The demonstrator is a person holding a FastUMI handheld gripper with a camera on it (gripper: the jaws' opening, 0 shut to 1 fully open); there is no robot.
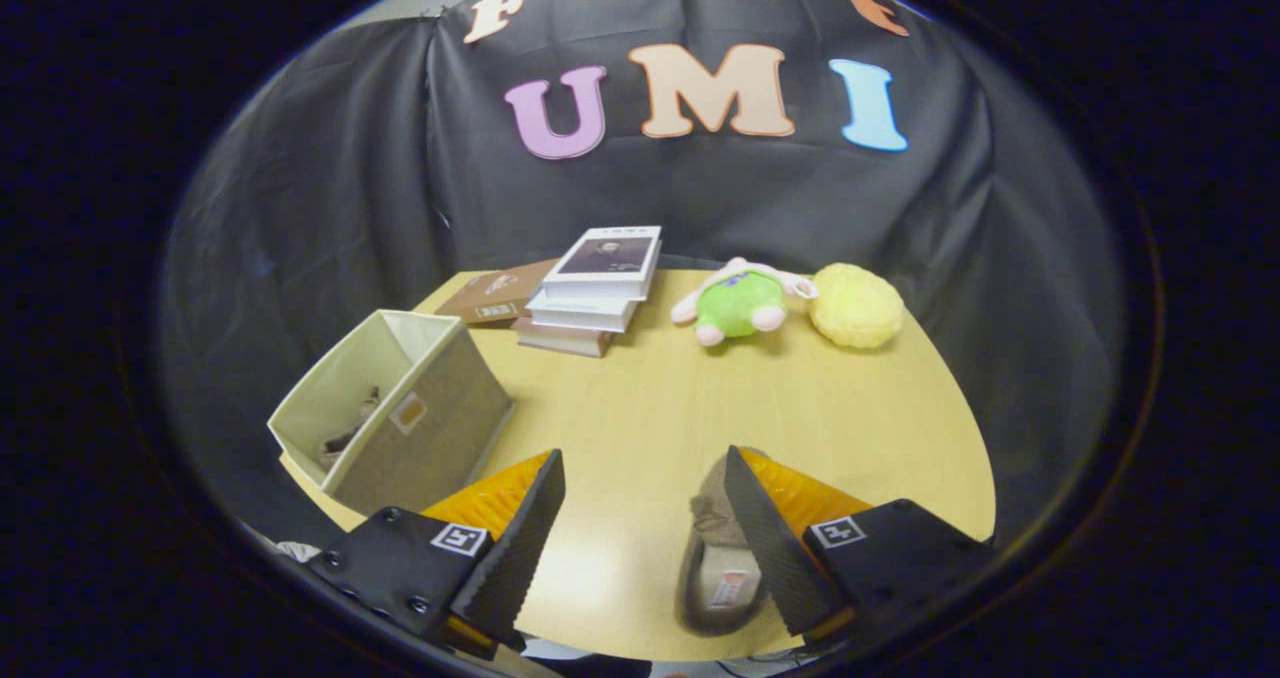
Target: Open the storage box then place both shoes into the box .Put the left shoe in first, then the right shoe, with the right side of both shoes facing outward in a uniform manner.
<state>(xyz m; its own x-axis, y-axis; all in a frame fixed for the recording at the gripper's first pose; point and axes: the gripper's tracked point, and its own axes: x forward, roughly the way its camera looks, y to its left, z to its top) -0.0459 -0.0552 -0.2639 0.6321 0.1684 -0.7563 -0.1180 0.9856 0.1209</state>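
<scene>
Tongs [640,518] apart; shoe [715,558] against right finger; books [590,293], plush toy [740,303] beyond.

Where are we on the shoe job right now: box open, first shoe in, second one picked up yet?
The fabric storage box stands open, and a shoe already lies inside, so the first placement looks done. The second shoe still sits on the table, by one finger of the gripper. The jaws are open and do not grip it. Left: grasp that shoe and place it in the box.
</scene>
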